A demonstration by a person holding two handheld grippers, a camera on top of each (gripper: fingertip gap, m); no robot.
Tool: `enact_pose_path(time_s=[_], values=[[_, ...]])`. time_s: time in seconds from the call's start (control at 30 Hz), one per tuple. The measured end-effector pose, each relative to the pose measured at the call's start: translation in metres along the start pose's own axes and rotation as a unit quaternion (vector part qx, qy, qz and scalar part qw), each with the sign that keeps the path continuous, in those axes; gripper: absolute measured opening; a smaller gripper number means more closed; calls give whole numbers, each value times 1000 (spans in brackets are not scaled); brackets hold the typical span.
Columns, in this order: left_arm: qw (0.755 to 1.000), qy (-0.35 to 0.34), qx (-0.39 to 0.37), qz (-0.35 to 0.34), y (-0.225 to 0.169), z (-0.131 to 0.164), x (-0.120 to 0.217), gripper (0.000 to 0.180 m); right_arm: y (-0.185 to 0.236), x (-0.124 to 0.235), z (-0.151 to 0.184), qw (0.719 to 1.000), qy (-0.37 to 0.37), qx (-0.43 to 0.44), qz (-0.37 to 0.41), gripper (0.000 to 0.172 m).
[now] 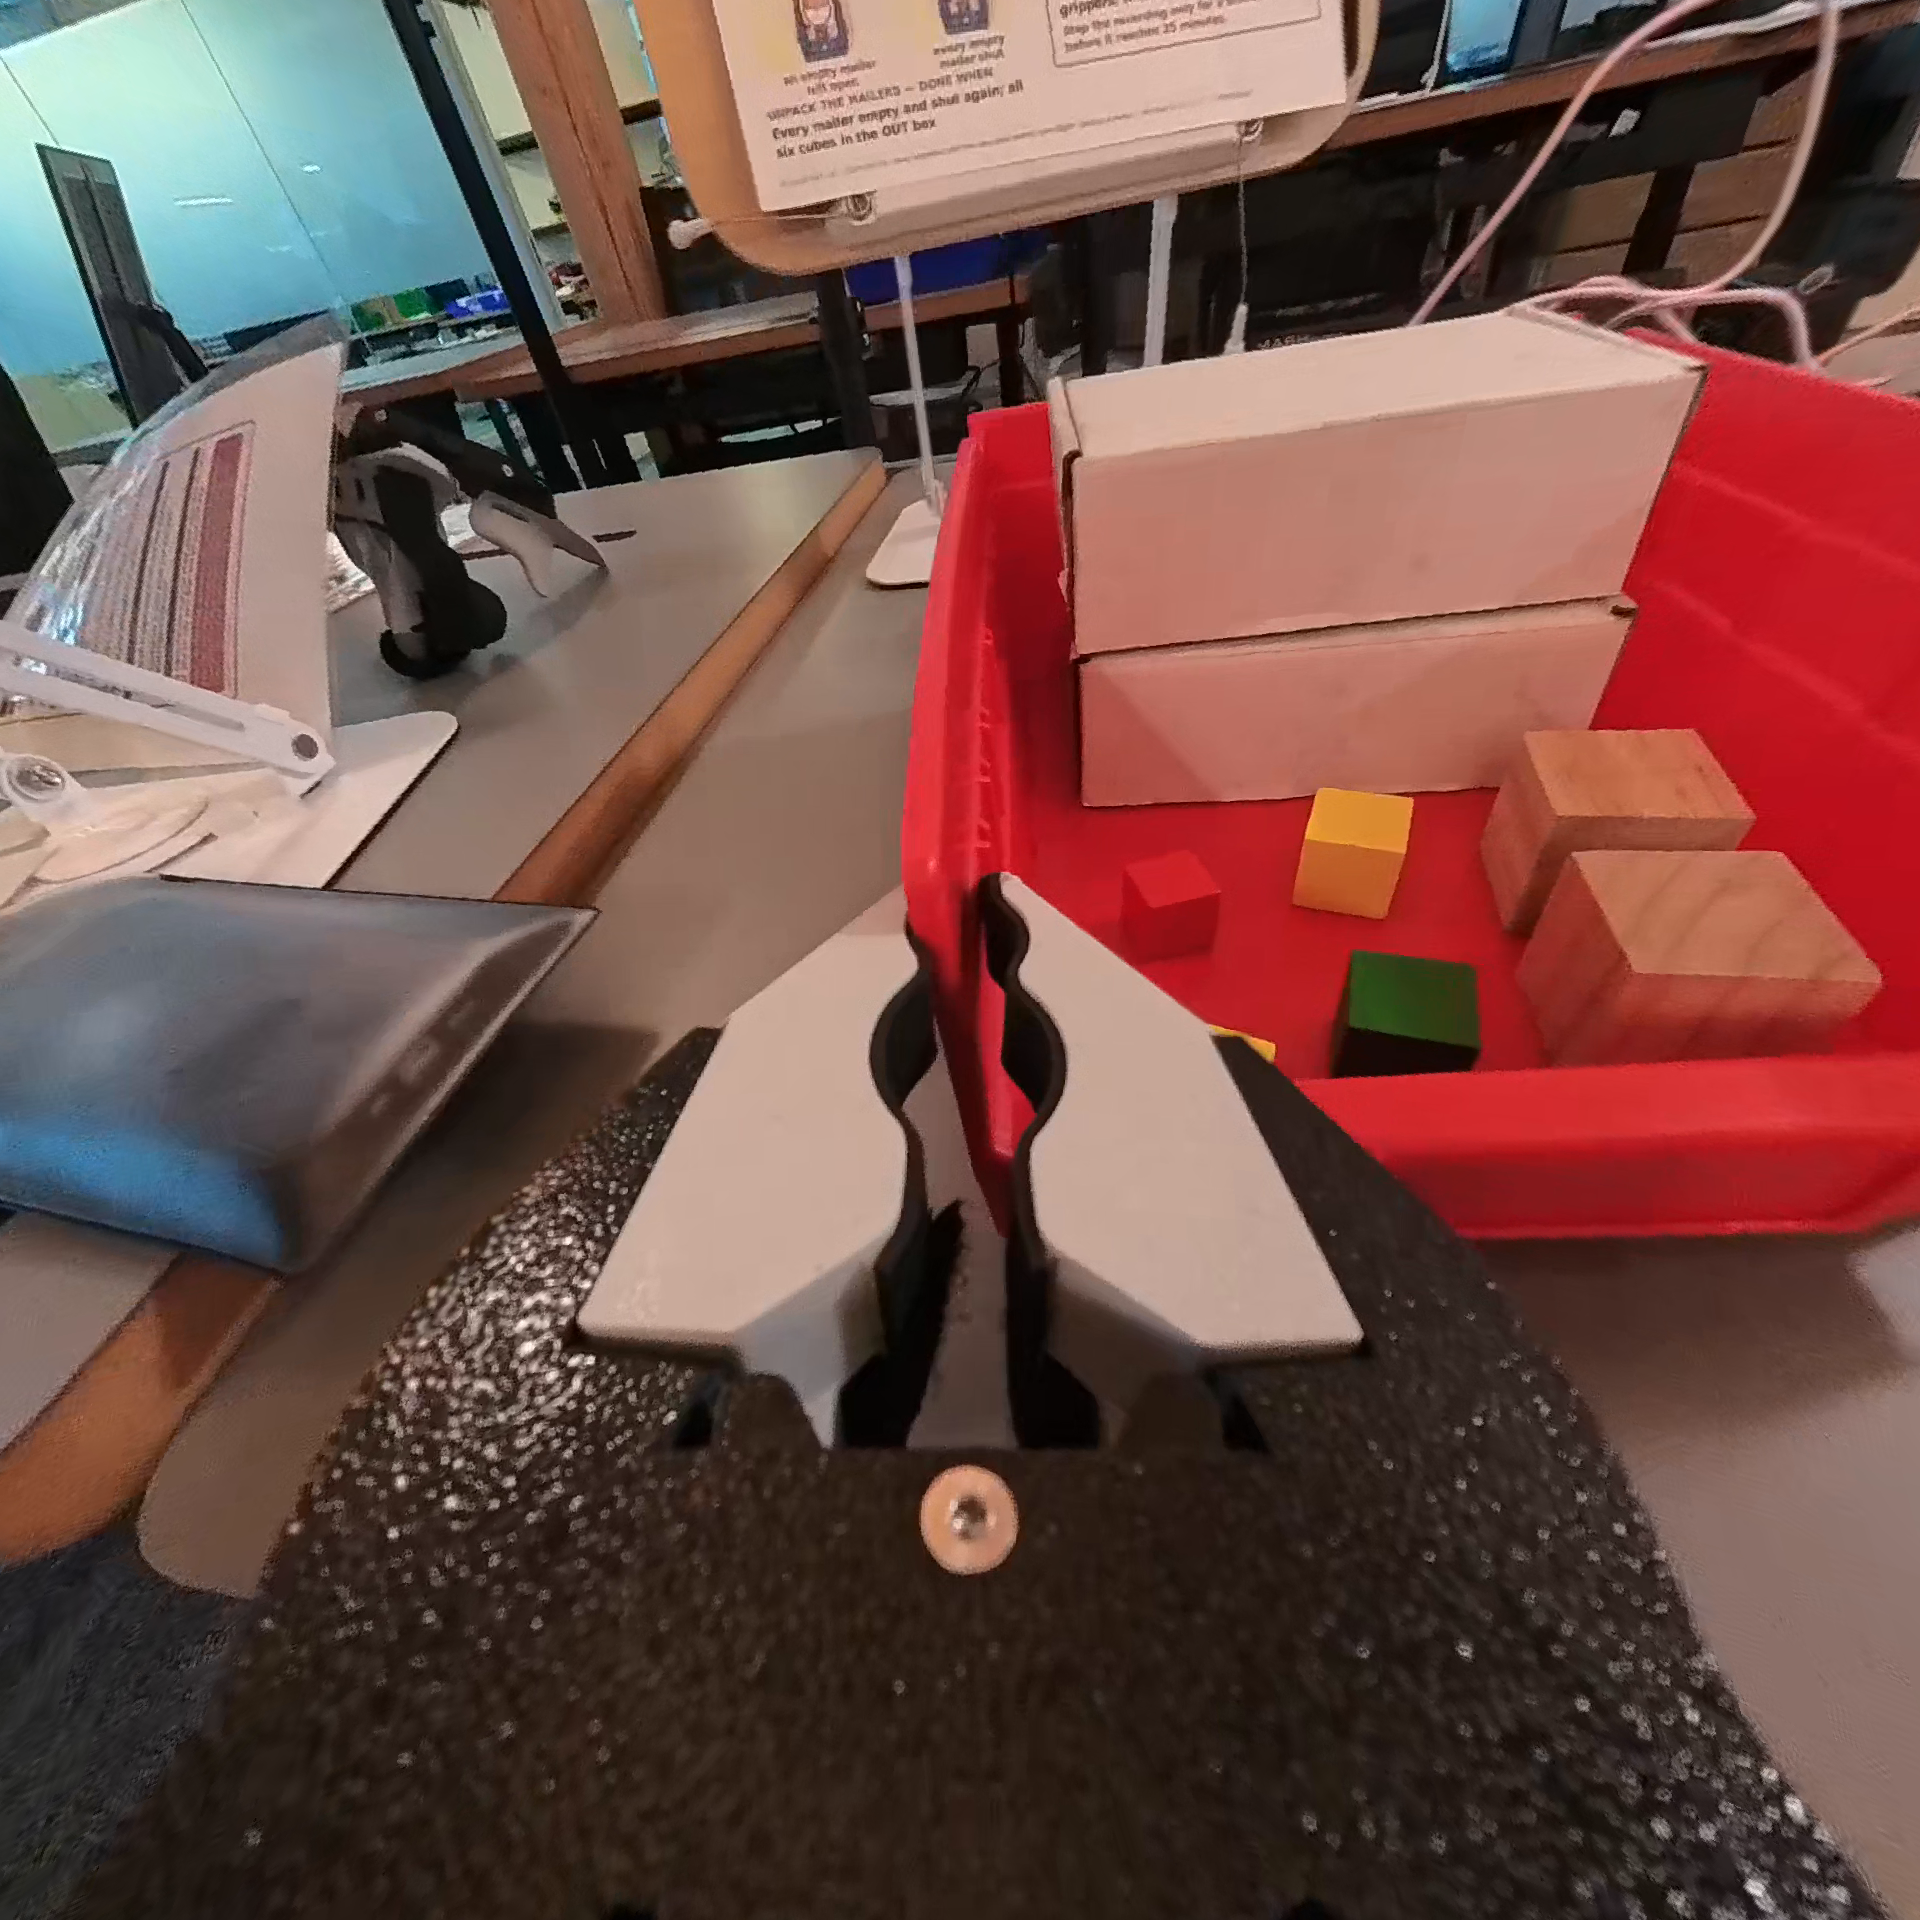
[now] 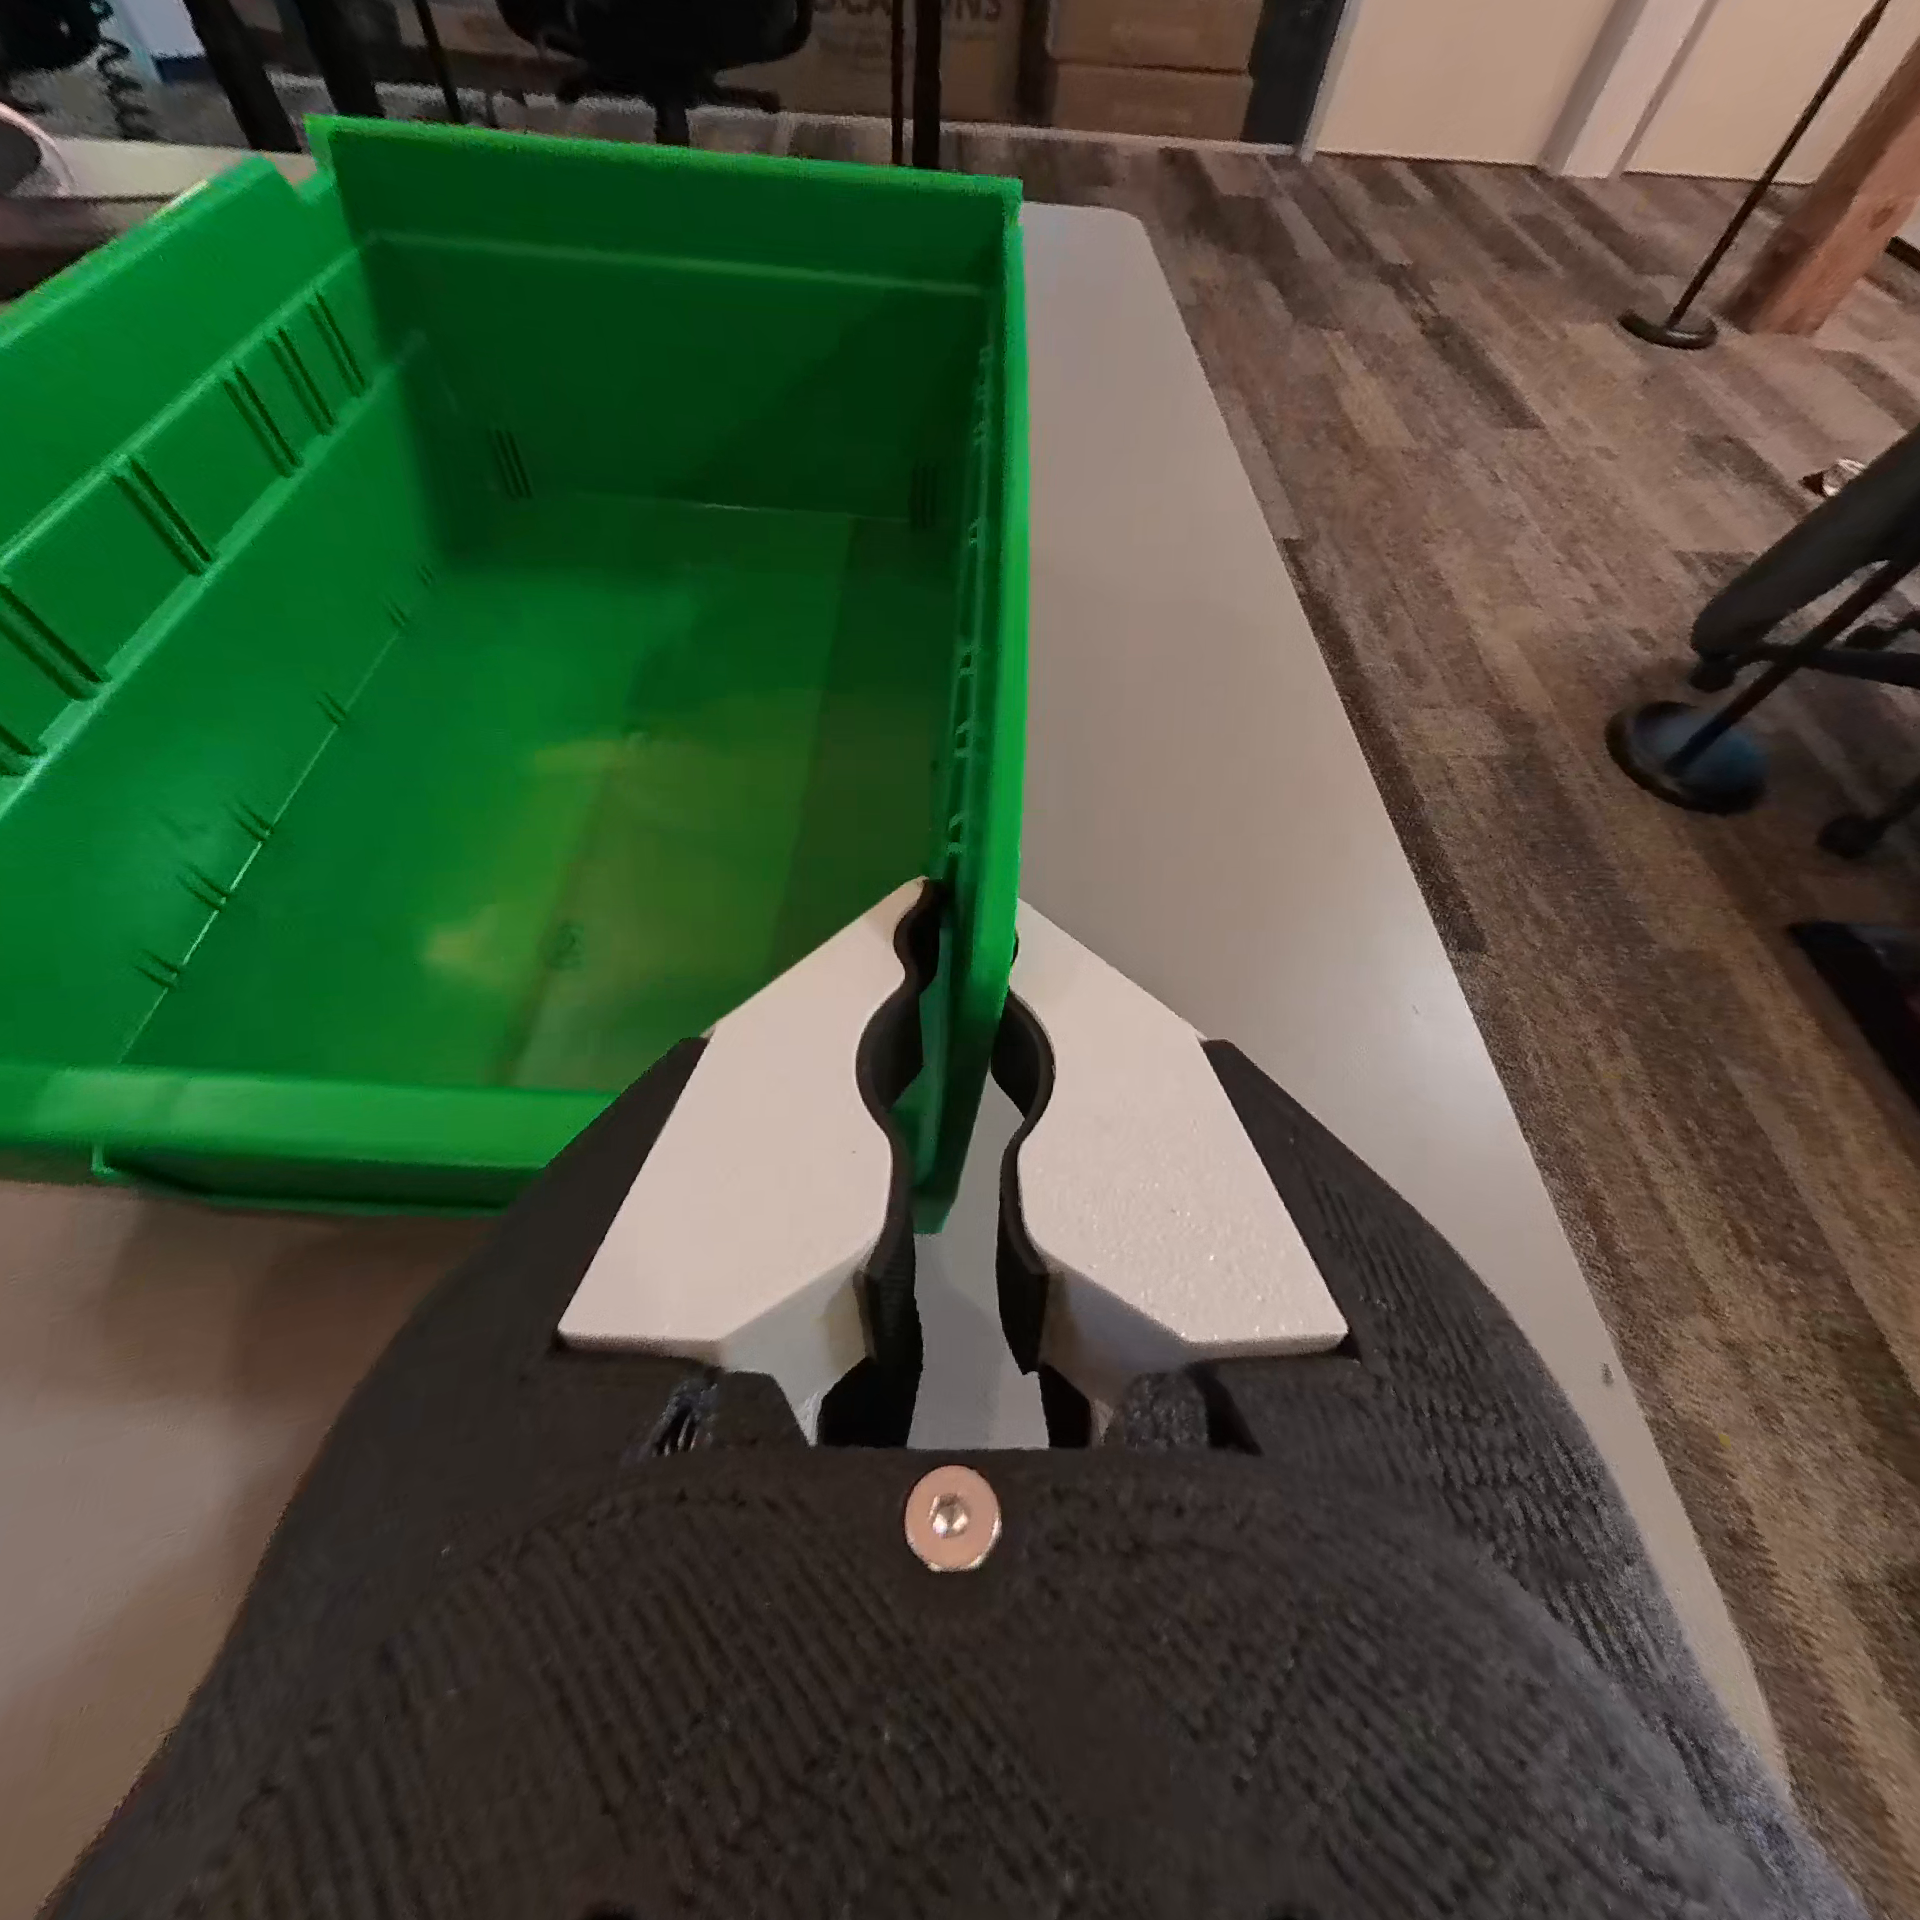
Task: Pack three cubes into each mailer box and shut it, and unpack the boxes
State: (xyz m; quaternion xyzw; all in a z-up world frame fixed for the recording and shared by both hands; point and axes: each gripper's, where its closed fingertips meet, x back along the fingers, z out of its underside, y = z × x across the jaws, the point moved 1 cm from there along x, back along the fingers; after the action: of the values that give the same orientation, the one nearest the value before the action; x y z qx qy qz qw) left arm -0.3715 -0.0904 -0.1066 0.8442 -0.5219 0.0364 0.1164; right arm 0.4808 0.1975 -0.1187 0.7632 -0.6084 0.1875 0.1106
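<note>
My left gripper (image 1: 961,914) is shut on the left wall of the red bin (image 1: 945,675), one pad on each side of its rim. In the bin, two shut white mailer boxes are stacked, the upper (image 1: 1351,499) on the lower (image 1: 1330,717). In front of them lie a red cube (image 1: 1169,902), a yellow cube (image 1: 1351,852), a green cube (image 1: 1408,1013) and two larger wooden blocks (image 1: 1610,810). My right gripper (image 2: 971,914) is shut on the right wall of the green bin (image 2: 997,623). Nothing shows inside the green bin.
Left of the red bin lie a dark pouch (image 1: 239,1049), a card on a white stand (image 1: 208,582) and a spare gripper (image 1: 436,551). An instruction sheet (image 1: 1018,94) hangs behind. The table edge (image 2: 1351,831) runs just right of the green bin, with floor beyond. The grippers' ends are close to 90 centimeters from one another.
</note>
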Motion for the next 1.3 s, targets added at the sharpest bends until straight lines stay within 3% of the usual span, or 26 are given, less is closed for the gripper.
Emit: enact_pose_path(time_s=[0.23,0.37,0.53,0.63,0.7,0.73,0.83,0.87,0.93,1.03,1.13,1.23,1.3], values=[[999,-7,2,47,10,1,-9,3,-3,-1,-1,1000,-4,-13,15,6],[997,-1,-4,73,11,0,-8,3,3,22,-25,997,-43,-60,24,29],[992,-106,-61,-42,30,-41,28,25,40,84,-97,983,-177,-26,31,57],[979,-177,-89,-43,21,-79,51,43,98,103,-137,965,-260,45,-9,61],[966,-215,-140,-4,-5,-107,54,52,154,102,-155,946,-307,88,-63,64],[956,-230,-182,29,-25,-119,52,53,183,99,-162,934,-333,95,-89,73],[889,-266,-332,168,-103,-134,45,54,291,98,-165,867,-438,86,-221,75],[875,-274,-353,187,-118,-140,40,55,330,96,-156,843,-453,109,-270,75],[862,-248,-389,208,-130,-141,16,56,389,80,-136,818,-458,176,-300,75],[851,-156,-447,227,-129,-124,-36,66,448,54,-119,788,-466,237,-326,75],[833,-56,-495,241,-127,-101,-79,72,468,16,-116,817,-437,239,-290,74],[816,-60,-507,271,-141,-104,-94,80,479,-14,-101,830,-399,290,-260,70],[807,-13,-518,283,-142,-95,-108,88,478,-20,-100,832,-394,304,-246,69]])
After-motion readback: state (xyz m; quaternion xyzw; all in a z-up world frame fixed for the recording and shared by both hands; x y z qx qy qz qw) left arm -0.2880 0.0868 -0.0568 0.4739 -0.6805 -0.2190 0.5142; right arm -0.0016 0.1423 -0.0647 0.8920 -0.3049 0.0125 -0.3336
